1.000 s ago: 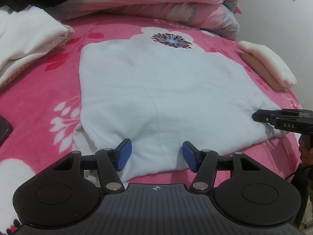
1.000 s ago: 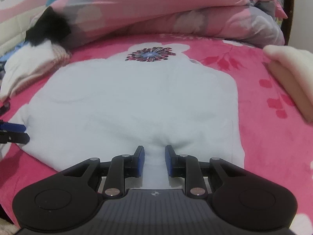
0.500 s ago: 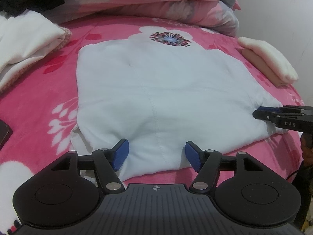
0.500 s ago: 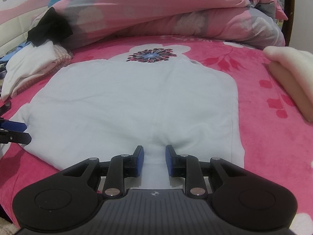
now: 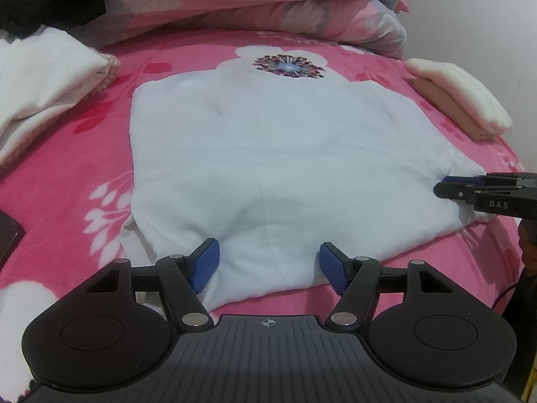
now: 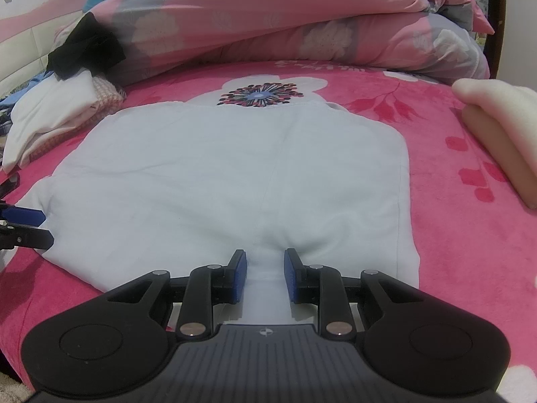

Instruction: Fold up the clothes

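A pale blue-white garment [image 5: 285, 168] lies flat on the pink floral bed, partly folded. My left gripper [image 5: 269, 267] is open, its blue pads on either side of the garment's near edge. My right gripper [image 6: 265, 275] is partly closed around a pinch of the garment [image 6: 235, 181] at its near edge, with bunched cloth between the pads. It also shows at the right of the left wrist view [image 5: 446, 189], at the garment's right corner. The left gripper's fingers [image 6: 23, 223] show at the left edge of the right wrist view.
A pink quilt [image 5: 251, 3] is heaped at the back. A pile of white and black clothes [image 5: 43, 77] lies at the left. A folded cream and tan stack [image 5: 459, 97] sits at the right by the wall. A dark phone [image 5: 8, 238] lies at the far left.
My left gripper has opened wider and slid slightly back along the garment's near edge. My right gripper has kept its grip and barely moved.
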The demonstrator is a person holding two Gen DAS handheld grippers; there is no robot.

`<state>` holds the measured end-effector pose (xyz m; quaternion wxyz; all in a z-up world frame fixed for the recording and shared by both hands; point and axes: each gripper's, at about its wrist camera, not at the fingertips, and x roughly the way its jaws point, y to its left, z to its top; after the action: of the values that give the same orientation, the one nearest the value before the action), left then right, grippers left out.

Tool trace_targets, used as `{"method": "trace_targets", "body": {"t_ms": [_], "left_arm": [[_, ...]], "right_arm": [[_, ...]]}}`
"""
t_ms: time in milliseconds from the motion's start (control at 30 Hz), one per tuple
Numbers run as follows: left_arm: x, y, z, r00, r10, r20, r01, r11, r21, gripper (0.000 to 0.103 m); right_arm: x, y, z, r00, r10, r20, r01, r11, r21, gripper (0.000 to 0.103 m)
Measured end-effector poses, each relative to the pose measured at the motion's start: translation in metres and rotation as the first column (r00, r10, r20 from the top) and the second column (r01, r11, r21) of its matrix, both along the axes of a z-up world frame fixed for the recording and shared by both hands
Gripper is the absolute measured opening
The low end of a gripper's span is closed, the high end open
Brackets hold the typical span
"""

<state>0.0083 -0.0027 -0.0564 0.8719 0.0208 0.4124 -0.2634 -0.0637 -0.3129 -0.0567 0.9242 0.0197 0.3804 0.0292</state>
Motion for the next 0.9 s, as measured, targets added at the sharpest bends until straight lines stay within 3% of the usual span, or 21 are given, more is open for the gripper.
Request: {"method": "trace_targets", "body": {"t_ms": [100, 500, 900], "left_arm": [[-0.001, 0.002, 0.004, 1.0, 0.011, -0.006, -0.011, 1.0, 0.004, 0.067], [-0.003, 0.0, 0.034, 0.994, 0.018, 0.11, -0.021, 0.999, 0.025, 0.067], [0.013, -0.019, 0.008, 0.999, -0.002, 0.045, -0.001, 0.998, 0.06, 0.067]], "right_arm": [[0.0, 0.0, 0.0, 1.0, 0.0, 0.001, 0.0, 1.0, 0.001, 0.026], [-0.001, 0.0, -0.002, 1.0, 0.0, 0.006, 0.0, 1.0, 0.004, 0.027], [-0.001, -0.001, -0.002, 1.0, -0.002, 0.013, 0.001, 1.0, 0.017, 0.027]]}}
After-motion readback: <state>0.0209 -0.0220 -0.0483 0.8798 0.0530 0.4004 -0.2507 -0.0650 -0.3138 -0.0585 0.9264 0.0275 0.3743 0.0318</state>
